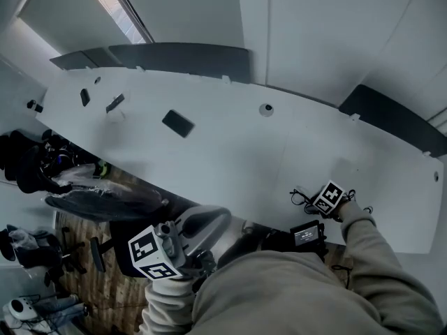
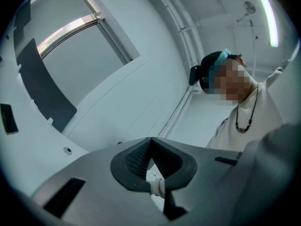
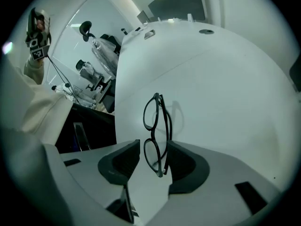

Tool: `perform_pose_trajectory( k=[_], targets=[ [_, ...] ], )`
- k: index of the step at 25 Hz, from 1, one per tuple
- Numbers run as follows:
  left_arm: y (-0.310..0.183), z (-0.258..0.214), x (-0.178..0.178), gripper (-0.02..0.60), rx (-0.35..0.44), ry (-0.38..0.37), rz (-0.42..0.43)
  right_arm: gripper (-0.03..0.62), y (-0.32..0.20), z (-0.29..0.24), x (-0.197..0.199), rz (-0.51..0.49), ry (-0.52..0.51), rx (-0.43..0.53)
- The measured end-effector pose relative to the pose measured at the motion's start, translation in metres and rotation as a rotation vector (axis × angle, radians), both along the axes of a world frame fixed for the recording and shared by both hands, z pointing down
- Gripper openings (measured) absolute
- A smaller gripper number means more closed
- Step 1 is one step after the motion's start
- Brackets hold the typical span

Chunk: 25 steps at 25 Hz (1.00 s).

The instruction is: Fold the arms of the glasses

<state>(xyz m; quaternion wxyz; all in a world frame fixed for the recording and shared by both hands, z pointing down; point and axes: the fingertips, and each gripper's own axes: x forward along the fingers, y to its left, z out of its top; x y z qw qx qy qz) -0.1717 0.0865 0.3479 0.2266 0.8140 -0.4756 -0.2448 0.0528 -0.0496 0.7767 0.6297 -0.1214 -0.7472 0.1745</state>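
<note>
White table (image 1: 230,145) in shot, right gripper (image 3: 154,159) released, jaws parted around upright glasses (image 3: 157,131), left gripper (image 2: 150,142) off the table, clenched empty

Glossy black plastic glasses (image 3: 164,126), matt white table (image 3: 225,88)

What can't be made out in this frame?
Right gripper view: whether the right gripper's pads touch the glasses; the gaps are too fine to judge.
Head view: the glasses are tiny and partly behind the gripper's cube, so the hinges are unreadable.
Head view: the black slab on the table is too small to identify.
</note>
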Motion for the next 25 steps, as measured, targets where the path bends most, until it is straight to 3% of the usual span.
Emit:
perform_pose_trajectory(
  k=[3,5,7,9,15,20,25],
  targets=[
    [-0.010,0.001,0.008,0.006,0.006,-0.018,0.027,0.158,-0.015,-0.018,0.006,0.094,-0.061,0.016],
    [-0.019,0.004,0.014,0.005,0.004,-0.046,0.050,0.156,-0.026,-0.037,0.009,0.223,-0.139,-0.004],
    [-0.030,0.012,0.022,0.005,-0.010,-0.077,0.091,0.136,-0.037,-0.064,0.009,0.390,-0.264,-0.052],
    [-0.042,0.021,0.032,0.005,-0.030,-0.107,0.131,0.067,-0.047,-0.096,0.009,0.519,-0.412,-0.084],
    [-0.076,0.044,0.060,0.006,-0.087,-0.246,0.192,0.023,-0.057,-0.199,0.018,0.708,-0.764,-0.040],
    [-0.092,0.051,0.083,0.006,-0.089,-0.283,0.252,0.021,-0.064,-0.235,0.035,0.851,-0.847,0.037],
    [-0.102,0.053,0.101,0.005,-0.077,-0.311,0.310,0.021,-0.064,-0.252,0.050,0.903,-0.888,0.070]
  ],
)
